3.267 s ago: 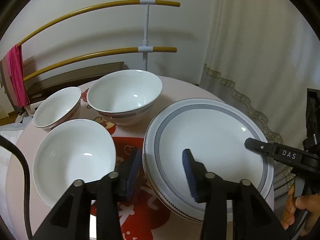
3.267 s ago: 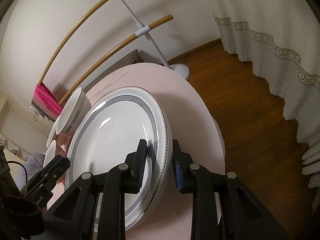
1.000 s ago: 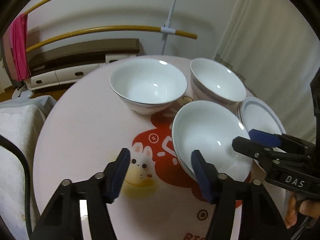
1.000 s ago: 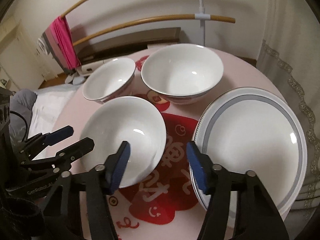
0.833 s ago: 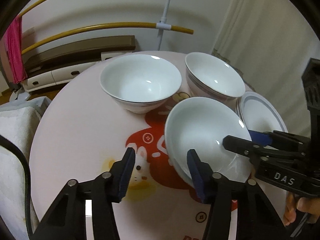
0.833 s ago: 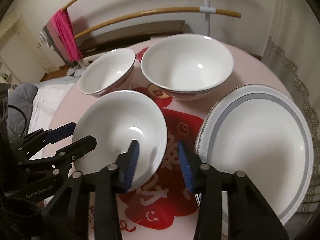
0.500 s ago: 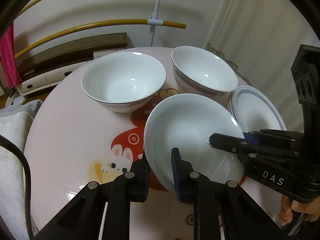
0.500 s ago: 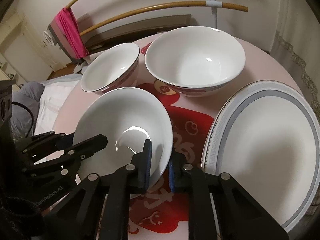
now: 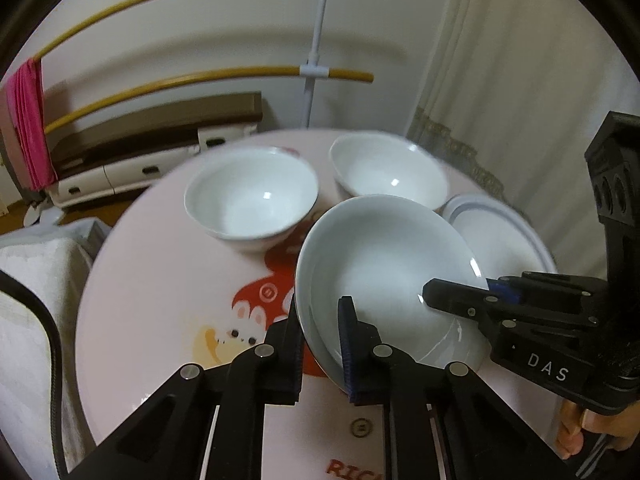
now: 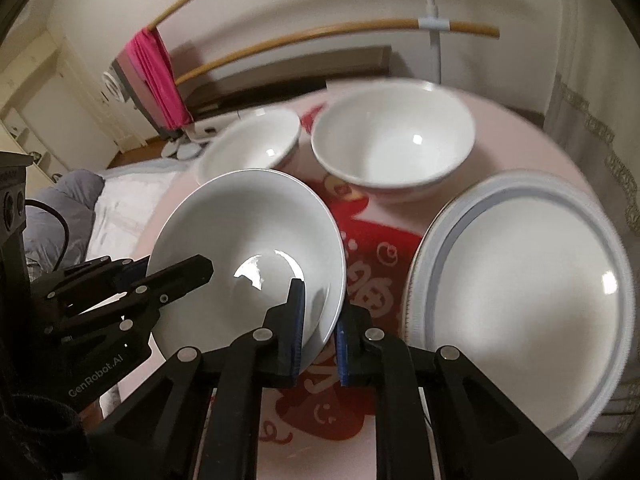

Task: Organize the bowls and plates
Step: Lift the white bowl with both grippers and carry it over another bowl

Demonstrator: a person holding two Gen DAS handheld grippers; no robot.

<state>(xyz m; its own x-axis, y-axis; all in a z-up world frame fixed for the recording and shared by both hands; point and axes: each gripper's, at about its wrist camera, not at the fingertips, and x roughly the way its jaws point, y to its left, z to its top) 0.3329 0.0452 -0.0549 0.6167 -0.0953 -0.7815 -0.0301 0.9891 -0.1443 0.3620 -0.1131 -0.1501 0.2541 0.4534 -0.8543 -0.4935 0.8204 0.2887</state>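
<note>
The shallow bowl (image 10: 248,240) is showing glossy white glazed ceramic, as is the plate (image 10: 520,280). The bench (image 9: 160,280) is looking smooth and shiny. Each hand-held gripper (image 9: 320,340) is showing matt black plastic with ribbed blue pads (image 10: 298,320).

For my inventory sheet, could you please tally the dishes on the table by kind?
Bowls: 3 (held bowl, small bowl, large bowl)
Plate stacks: 1 (plate stack); how many plates it holds is unclear
Total: 4

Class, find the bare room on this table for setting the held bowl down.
Free: the pink table left of the held bowl, below the left bowl. Crowded: the far side and right, where the bigger bowl and plate stack sit.
</note>
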